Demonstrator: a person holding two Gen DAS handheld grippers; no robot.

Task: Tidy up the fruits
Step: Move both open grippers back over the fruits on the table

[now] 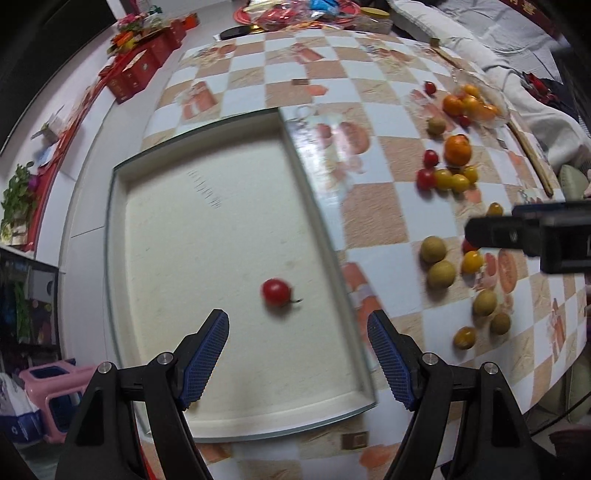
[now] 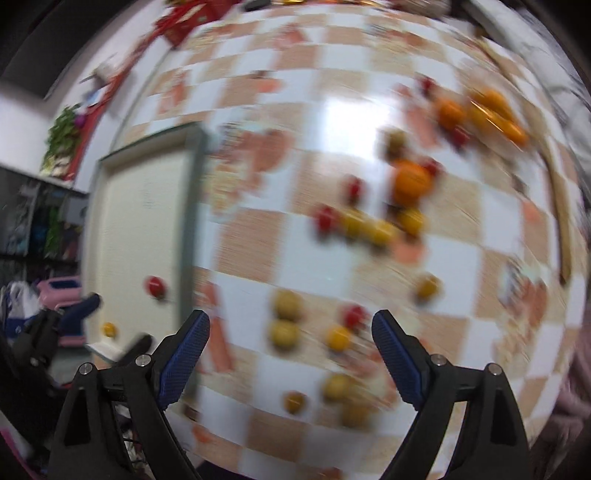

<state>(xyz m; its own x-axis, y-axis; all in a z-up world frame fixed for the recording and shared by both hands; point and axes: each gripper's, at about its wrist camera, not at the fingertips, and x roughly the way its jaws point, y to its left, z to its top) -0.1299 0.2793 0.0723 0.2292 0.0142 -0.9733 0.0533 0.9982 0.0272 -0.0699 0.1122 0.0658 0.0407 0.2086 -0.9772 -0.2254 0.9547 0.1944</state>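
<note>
A white rectangular tray (image 1: 155,206) lies on the checkered table. One red cherry tomato (image 1: 276,291) rests in it, just beyond my open, empty left gripper (image 1: 297,354). Loose fruit lies right of the tray: an orange (image 1: 457,149), yellow tomatoes (image 1: 452,180), red tomatoes (image 1: 425,178) and tan round fruits (image 1: 433,249). My right gripper (image 2: 291,354) is open and empty above a yellow tomato (image 2: 338,338) and a red one (image 2: 354,314). The right wrist view is blurred. It shows the tray (image 2: 140,206), the red tomato (image 2: 154,285) and a small yellow fruit (image 2: 109,328) in it.
A clear bag with oranges (image 1: 471,103) lies at the far right of the table. Red boxes (image 1: 144,66) stand at the far left. Snack packets (image 1: 306,13) crowd the back edge. A pink stool (image 1: 55,387) stands on the floor at left.
</note>
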